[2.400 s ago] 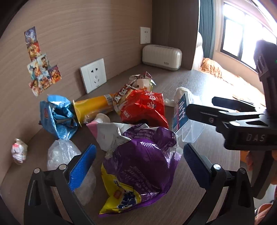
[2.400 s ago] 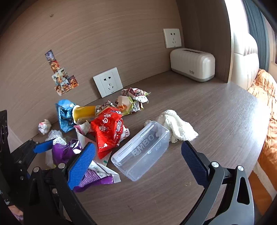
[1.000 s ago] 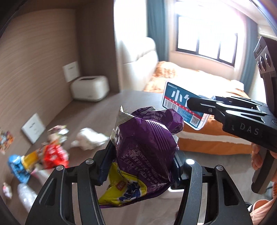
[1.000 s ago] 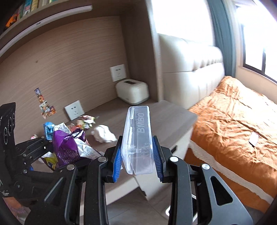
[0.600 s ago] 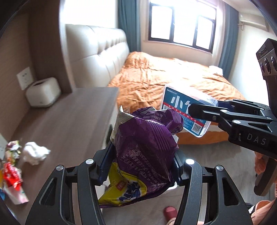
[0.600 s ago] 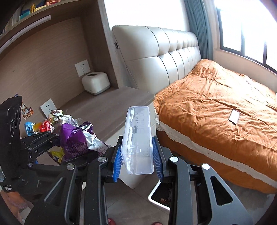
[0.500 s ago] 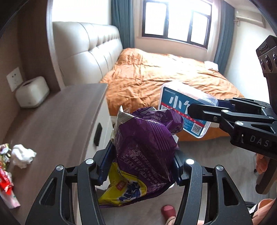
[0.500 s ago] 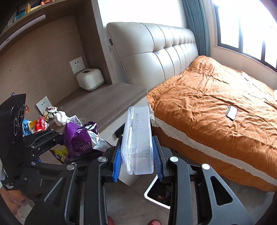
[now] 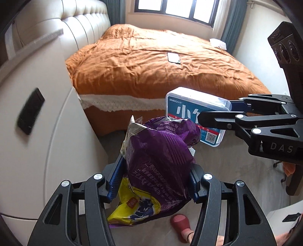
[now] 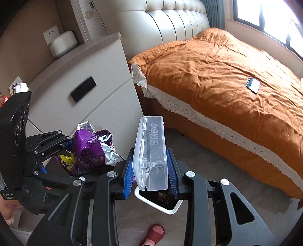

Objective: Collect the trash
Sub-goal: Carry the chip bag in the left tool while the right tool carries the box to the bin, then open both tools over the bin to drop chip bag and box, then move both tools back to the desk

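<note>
— Both grippers have come down off the desk toward the floor. What do they hold?

— Left gripper (image 9: 154,181) squeezes the purple chip bag (image 9: 161,160). Right gripper (image 10: 150,170) squeezes the clear plastic box (image 10: 151,153).

— And behind the box?

— It half hides the white trash bin (image 10: 166,207). Farther off is the orange bed (image 10: 227,75).

Orange-covered bed (image 9: 151,68) with padded cream headboard (image 10: 170,24); white cabinet (image 10: 90,90) beside; daylit window (image 9: 176,7).
</note>
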### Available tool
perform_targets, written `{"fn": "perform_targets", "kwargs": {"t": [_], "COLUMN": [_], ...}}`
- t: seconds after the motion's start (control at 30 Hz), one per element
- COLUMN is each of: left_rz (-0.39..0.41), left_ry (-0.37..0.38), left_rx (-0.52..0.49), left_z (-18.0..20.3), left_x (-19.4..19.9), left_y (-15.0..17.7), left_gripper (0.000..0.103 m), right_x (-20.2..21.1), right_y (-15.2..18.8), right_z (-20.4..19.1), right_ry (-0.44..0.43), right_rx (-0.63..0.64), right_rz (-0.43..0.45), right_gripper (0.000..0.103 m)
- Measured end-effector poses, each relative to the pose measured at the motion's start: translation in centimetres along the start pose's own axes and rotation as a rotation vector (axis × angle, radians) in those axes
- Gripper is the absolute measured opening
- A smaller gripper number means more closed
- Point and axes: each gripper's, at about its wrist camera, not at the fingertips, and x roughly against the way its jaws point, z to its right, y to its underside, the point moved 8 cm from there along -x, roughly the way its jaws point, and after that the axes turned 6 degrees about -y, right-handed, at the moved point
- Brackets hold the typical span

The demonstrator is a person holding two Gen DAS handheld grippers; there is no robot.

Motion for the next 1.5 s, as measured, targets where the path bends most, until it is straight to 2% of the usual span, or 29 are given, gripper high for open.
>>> {"fn": "perform_targets", "kwargs": {"t": [0.17, 0.33, 0.37, 0.4, 0.43, 0.47, 0.5, 0.53, 0.63, 0.9, 1.1, 1.27, 1.5], "left_rz": [-0.053, -0.09, -0.099, -0.112, -0.128, -0.149, -0.157, -0.173, -0.197, -0.197, -0.166, -0.129, -0.029], "left_ry": [0.027, 0.044, 0.053, 0.062, 0.069, 0.08, 0.095, 0.117, 0.105, 0.1, 0.082, 0.065, -0.002], "left_rx": [-0.031, -0.06, -0.056, -0.046, -0.034, -0.014, 0.002, 0.019, 0.016, -0.004, -0.004, 0.023, 0.091], "left_z": [0.8, 1.9, 2.1, 2.2, 2.1, 2.1, 2.0, 2.0, 1.8, 1.1, 0.5, -0.4, -2.5], "left_x": [-8.2, -14.5, -15.8, -17.0, -18.0, -19.0, -19.5, -20.1, -20.7, -18.5, -15.1, -10.3, -0.4], "left_y": [3.9, 7.9, 8.9, 9.7, 10.3, 11.1, 11.6, 12.3, 13.2, 13.5, 12.3, 10.2, 6.0], "left_gripper": [0.056, 0.057, 0.06, 0.07, 0.079, 0.099, 0.098, 0.098, 0.098, 0.098, 0.098, 0.098, 0.098], "right_x": [-7.3, -13.3, -14.3, -15.5, -16.6, -17.5, -18.0, -18.5, -19.0, -16.6, -13.8, -10.5, -3.1], "right_y": [4.1, 8.0, 8.8, 9.6, 10.4, 11.0, 11.6, 12.1, 13.0, 12.3, 10.7, 8.5, 3.1], "right_z": [3.2, 5.3, 5.5, 5.7, 5.9, 6.2, 6.6, 6.9, 7.5, 6.2, 4.4, 2.0, -2.8], "right_ry": [0.003, 0.011, 0.001, -0.003, -0.002, 0.002, 0.01, 0.017, 0.058, 0.077, 0.078, 0.065, 0.036], "right_rx": [-0.014, -0.019, -0.018, -0.005, 0.009, 0.01, 0.007, 0.005, 0.01, 0.001, 0.007, 0.011, 0.037], "right_rz": [-0.058, -0.106, -0.118, -0.133, -0.143, -0.152, -0.151, -0.166, -0.189, -0.175, -0.155, -0.12, -0.01], "right_gripper": [0.034, 0.034, 0.034, 0.037, 0.055, 0.078, 0.096, 0.099, 0.099, 0.099, 0.099, 0.099, 0.099]}}
